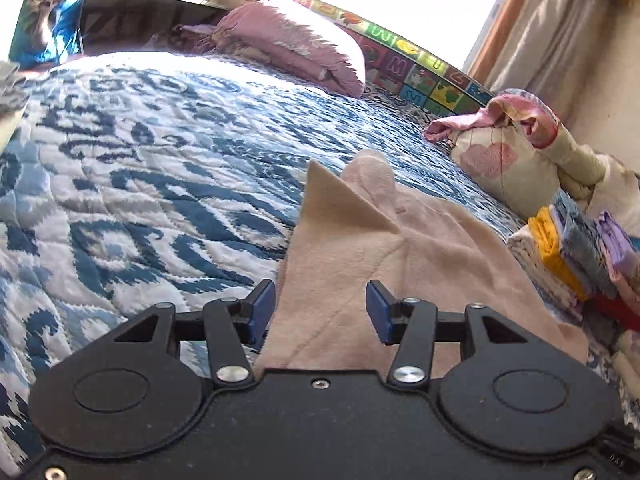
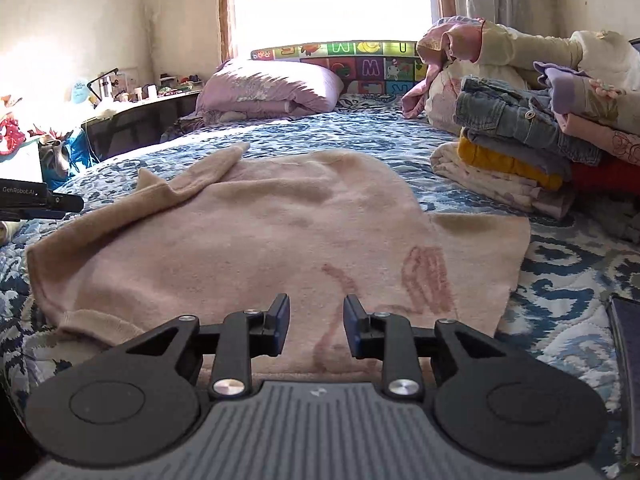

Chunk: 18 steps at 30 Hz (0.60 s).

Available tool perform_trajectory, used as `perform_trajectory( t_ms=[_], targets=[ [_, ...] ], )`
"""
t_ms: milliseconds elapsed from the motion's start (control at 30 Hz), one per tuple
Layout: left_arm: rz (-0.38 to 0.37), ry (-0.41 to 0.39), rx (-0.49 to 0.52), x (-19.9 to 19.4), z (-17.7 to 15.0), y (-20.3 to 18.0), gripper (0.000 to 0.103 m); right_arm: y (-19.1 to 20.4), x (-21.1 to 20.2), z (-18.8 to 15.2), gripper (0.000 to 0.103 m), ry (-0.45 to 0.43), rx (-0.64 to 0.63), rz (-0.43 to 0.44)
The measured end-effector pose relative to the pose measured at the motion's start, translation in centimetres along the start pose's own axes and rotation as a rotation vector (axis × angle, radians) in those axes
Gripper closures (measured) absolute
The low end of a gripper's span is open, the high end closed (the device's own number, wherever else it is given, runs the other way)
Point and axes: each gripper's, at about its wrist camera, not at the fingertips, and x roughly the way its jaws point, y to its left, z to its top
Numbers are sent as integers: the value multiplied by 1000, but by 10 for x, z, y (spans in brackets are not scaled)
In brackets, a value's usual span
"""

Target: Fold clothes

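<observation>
Left wrist view: the left tongs (image 1: 321, 310) are standing apart at the bottom centre, nothing pinched between the pads, hovering over the near edge of the beige garment (image 1: 400, 248). That garment is lying on the blue patterned bedspread (image 1: 140, 184), running from bottom centre toward the right, with a pointed flap sticking up mid-frame. A stack of folded clothes (image 1: 576, 252) is sitting at the right edge, and a pink pillow (image 1: 296, 40) is lying at the top.

Right wrist view: the right tongs (image 2: 317, 326) are likewise parted and empty, poised above the near hem of the beige garment, which is spreading across the middle of the frame – a sleeve is bunching up at the upper left of the cloth, and a faded reddish print is showing near the lower right. The left gripper's tip is peeking in at the left edge.

Judging the step – the cloth is looking half-folded and loose. To do it well, each pair of tongs should be taking a corner of the near hem, pinching both layers, then lifting together so the fold is landing square and the bunched sleeve is being tucked flat
</observation>
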Motion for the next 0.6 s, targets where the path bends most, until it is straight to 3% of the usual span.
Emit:
perform_trajectory(
  t_ms=[100,200,333,367,467,600],
  targets=[
    [-69,53,-200,14,2,35,54,8,12,-6,64,34,20,29],
    [-130,120,-240,37,5,39,54,17,19,-8,60,36,8,49],
    [-187,154,-215,63,15,36,58,29,29,-9,51,46,13,83],
    [-202,158,-209,68,17,35,72,34,32,-10,50,49,6,85],
    [-249,176,-203,76,18,33,94,46,39,-12,42,49,-23,85],
    [-177,96,-74,55,27,23,95,51,44,-13,41,42,-48,72]
  ],
)
